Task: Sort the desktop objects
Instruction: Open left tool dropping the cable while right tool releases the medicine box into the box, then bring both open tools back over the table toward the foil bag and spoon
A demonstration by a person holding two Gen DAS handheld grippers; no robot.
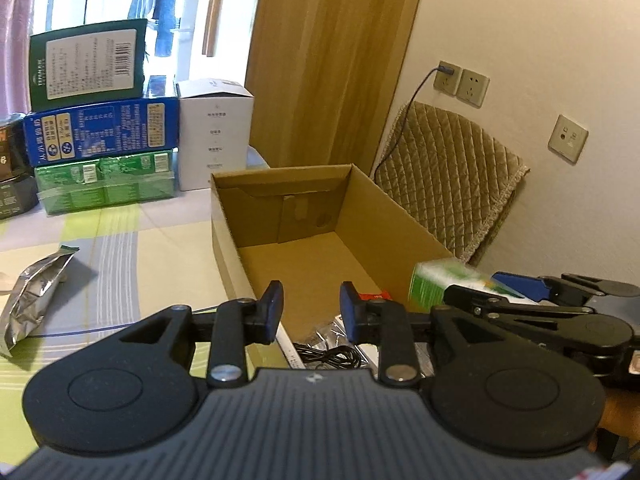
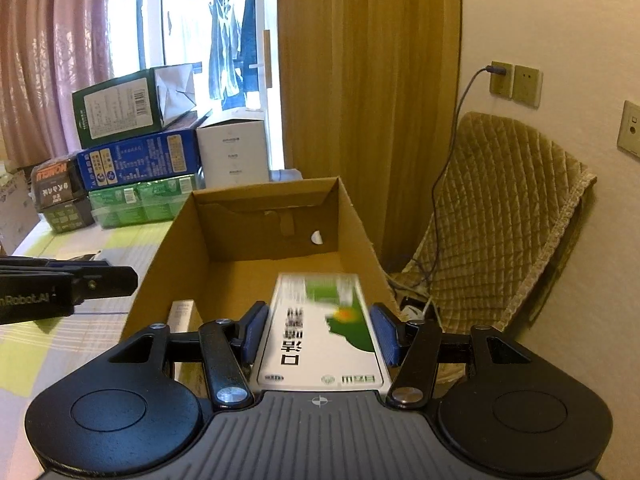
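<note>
White-green box (image 2: 320, 332) blurred, above open carton (image 2: 360, 224)

Home interior, living or dining room. Table (image 1: 120, 248) with a green-and-grey plaid cloth; along its far edge a stack of retail boxes (image 1: 100, 136) and a white carton (image 1: 216, 132). Pink curtain (image 2: 52, 52) beside a glass balcony door, with laundry (image 2: 232, 40) hanging outside. Wood-grain panel (image 2: 360, 80) next to a plain painted wall. Wall sockets (image 2: 516, 80) with a cable plugged in. Chair with a quilted tan cover (image 2: 512, 208) against the wall, off the table's right edge.
</note>
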